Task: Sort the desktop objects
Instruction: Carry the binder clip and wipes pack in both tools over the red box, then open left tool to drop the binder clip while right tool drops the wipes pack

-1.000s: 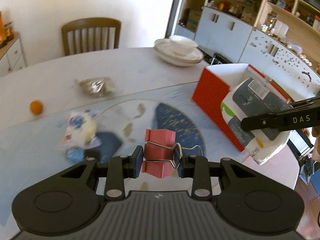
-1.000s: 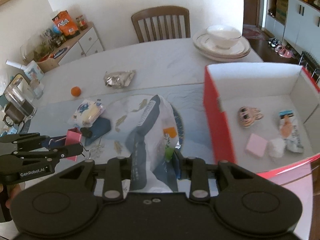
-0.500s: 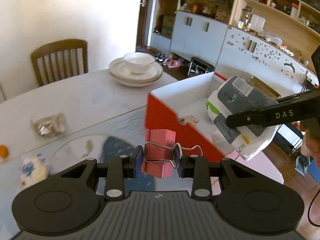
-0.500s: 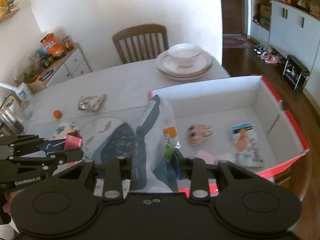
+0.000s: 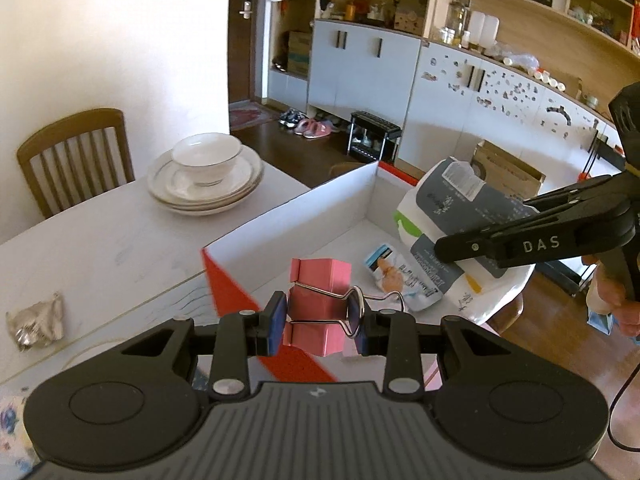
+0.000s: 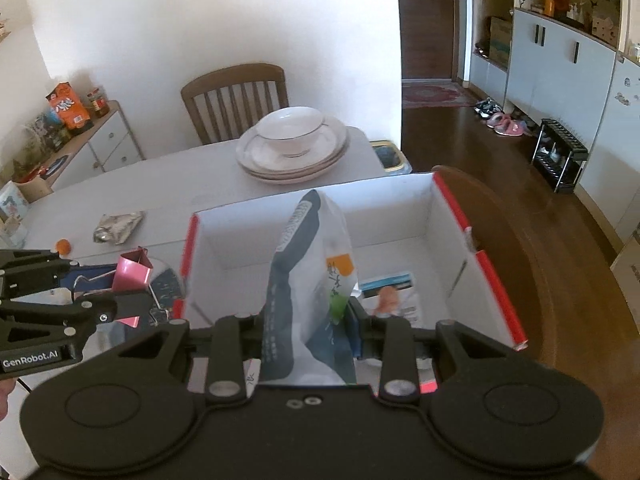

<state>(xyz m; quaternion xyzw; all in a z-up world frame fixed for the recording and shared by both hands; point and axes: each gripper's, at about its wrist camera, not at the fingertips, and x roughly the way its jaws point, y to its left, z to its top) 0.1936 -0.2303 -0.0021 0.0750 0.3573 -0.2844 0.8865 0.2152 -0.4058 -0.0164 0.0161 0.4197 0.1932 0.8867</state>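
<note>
One pink binder clip (image 5: 318,304), one tissue pack (image 6: 312,300), one red box (image 6: 496,284)

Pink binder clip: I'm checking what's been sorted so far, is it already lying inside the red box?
No, the pink binder clip is clamped in the left gripper, above the near wall of the red box.

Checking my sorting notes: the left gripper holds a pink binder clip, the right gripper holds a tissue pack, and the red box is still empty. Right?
Not quite: the red box already has a small packet lying inside, as the right wrist view shows. The left gripper does hold the pink binder clip, and the right gripper the tissue pack.
</note>
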